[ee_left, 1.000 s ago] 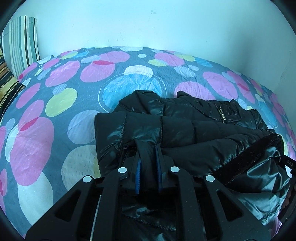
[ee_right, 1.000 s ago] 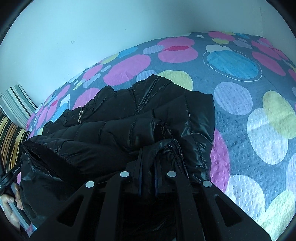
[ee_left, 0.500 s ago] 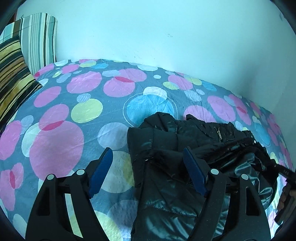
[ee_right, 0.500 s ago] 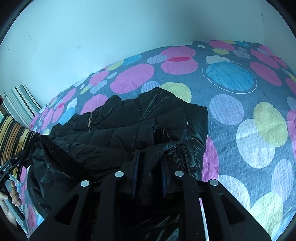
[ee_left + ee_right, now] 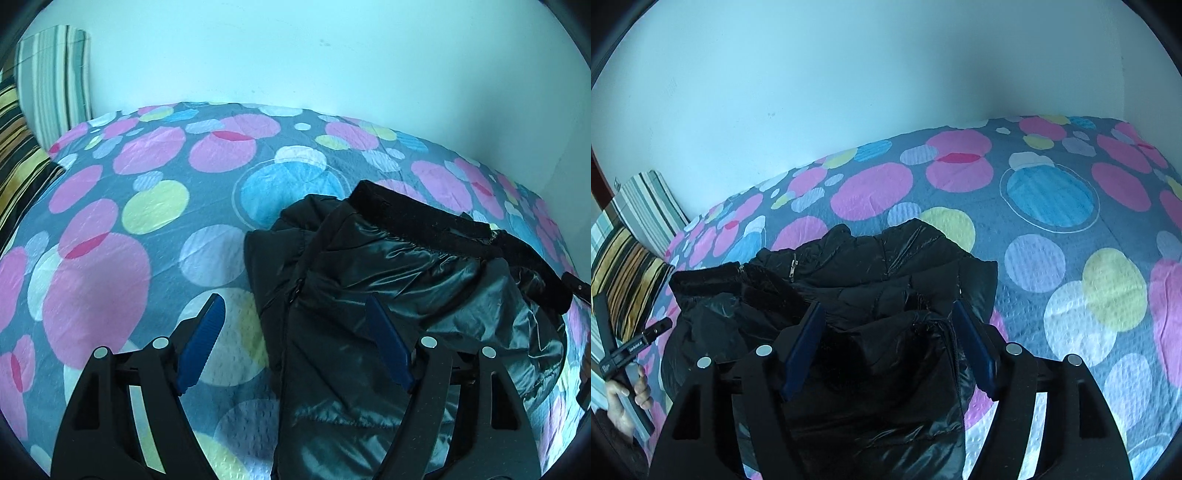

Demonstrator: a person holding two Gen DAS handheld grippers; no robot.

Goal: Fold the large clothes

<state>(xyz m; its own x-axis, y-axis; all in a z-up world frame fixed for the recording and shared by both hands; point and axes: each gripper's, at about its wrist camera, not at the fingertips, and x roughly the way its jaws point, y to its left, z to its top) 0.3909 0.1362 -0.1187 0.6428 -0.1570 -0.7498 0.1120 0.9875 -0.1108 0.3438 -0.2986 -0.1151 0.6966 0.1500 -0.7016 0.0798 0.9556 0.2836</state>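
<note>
A black shiny puffer jacket lies folded on the bed, its shiny lining up and its dark collar band across the far side. It also shows in the right wrist view. My left gripper is open and empty, with its blue pads apart above the jacket's left edge. My right gripper is open and empty, with its pads apart over a raised fold of the jacket. The left hand-held tool shows at the left of the right wrist view.
The bed has a grey cover with pink, blue, yellow and white circles. Striped pillows stand at the far left against a white wall. The bed's right side meets the wall corner.
Both grippers were shut on jacket folds a second ago and have opened and let go, left first, then right. Both have drawn back and up from the jacket, which now lies folded over.
</note>
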